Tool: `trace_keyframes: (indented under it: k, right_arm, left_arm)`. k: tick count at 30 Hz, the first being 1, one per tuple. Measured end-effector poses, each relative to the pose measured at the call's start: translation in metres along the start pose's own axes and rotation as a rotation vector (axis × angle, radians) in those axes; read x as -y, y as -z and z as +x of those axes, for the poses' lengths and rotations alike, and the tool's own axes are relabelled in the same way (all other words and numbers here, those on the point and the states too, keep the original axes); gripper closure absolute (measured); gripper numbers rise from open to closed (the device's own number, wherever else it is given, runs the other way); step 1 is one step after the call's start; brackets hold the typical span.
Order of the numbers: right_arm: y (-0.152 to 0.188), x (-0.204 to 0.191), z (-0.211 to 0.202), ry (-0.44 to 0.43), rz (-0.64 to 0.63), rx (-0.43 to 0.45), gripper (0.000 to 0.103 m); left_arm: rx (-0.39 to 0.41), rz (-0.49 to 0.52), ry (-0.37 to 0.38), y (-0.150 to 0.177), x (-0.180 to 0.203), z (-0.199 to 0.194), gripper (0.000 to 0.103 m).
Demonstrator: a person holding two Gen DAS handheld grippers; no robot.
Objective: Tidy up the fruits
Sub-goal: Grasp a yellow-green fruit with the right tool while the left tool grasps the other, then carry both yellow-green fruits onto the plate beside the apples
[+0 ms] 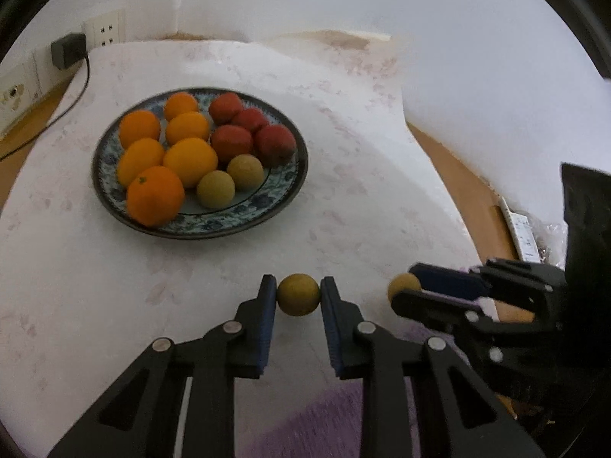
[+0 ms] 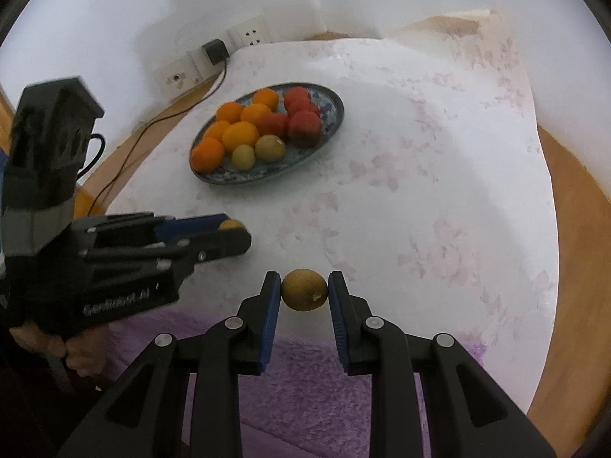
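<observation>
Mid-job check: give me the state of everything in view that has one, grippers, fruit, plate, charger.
left gripper: jaws shut on a yellow-green fruit, off the plate
right gripper: jaws shut on a second yellow-green fruit
plate: on the cloth, holding grouped fruit
oranges: six, plate's left side
red fruits: four, at the back right
yellow-green fruits on plate: two, near the front
charger: plugged into the wall socket

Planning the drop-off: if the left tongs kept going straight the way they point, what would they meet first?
Probably bare tablecloth; the plate of fruit lies left of that line. The left tongs grip a yellow-green fruit. Depth is unclear.
</observation>
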State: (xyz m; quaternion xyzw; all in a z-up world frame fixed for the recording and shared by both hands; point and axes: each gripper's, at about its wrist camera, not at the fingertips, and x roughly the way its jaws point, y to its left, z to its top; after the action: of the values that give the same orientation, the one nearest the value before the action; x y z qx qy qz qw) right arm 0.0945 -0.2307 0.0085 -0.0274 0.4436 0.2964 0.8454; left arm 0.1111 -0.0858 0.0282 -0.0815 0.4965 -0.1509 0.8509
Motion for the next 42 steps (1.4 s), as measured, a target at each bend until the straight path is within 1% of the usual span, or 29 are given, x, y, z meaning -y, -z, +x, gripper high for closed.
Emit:
trace_keyframes:
  k: [4,8,12,16,20,22,26,29,32,36,39,42]
  right_arm:
    - [-0.014,-0.011,-0.007,-0.014,-0.023,0.040,0.076]
    - [-0.032,-0.020,-0.019,-0.033,-0.039,0.094,0.076]
    - [-0.051,-0.028,-0.031,-0.032,-0.063,0.148,0.076]
    - [-0.063,-0.029,-0.033,-0.033,-0.072,0.163,0.076]
    - [-0.071,-0.028,-0.021,-0.042,-0.070,0.156,0.076]
    - [-0.074,-0.028,-0.011,-0.046,-0.072,0.139,0.076]
    - [-0.076,-0.028,0.008,-0.058,-0.096,0.106,0.076]
    - [-0.080,-0.024,0.027,-0.070,-0.107,0.067,0.076]
    - [-0.086,-0.019,0.047,-0.078,-0.106,0.028,0.076]
    - [-0.089,-0.012,0.064,-0.097,-0.084,-0.003,0.076]
    - [-0.089,-0.009,0.075,-0.106,-0.083,-0.023,0.076]
    - [-0.091,-0.006,0.080,-0.113,-0.077,-0.020,0.076]
  left_arm:
    - [0.048,-0.011,-0.007,-0.003,-0.001,-0.031,0.079]
    - [0.108,0.005,-0.040,-0.017,-0.001,-0.065,0.079]
    - [0.160,0.016,-0.062,-0.035,0.000,-0.082,0.079]
    - [0.179,0.018,-0.070,-0.042,-0.002,-0.086,0.079]
    - [0.177,0.011,-0.060,-0.042,-0.008,-0.081,0.079]
    - [0.167,0.013,-0.052,-0.043,-0.011,-0.076,0.079]
    - [0.146,0.026,0.011,-0.043,-0.021,-0.058,0.079]
    - [0.123,0.024,0.028,-0.044,-0.027,-0.044,0.079]
    - [0.102,0.032,0.021,-0.046,-0.033,-0.029,0.079]
    - [0.054,0.011,0.033,-0.049,-0.039,-0.008,0.079]
    - [0.025,0.031,0.004,-0.049,-0.038,0.003,0.079]
    - [0.015,0.016,-0.005,-0.051,-0.042,0.009,0.079]
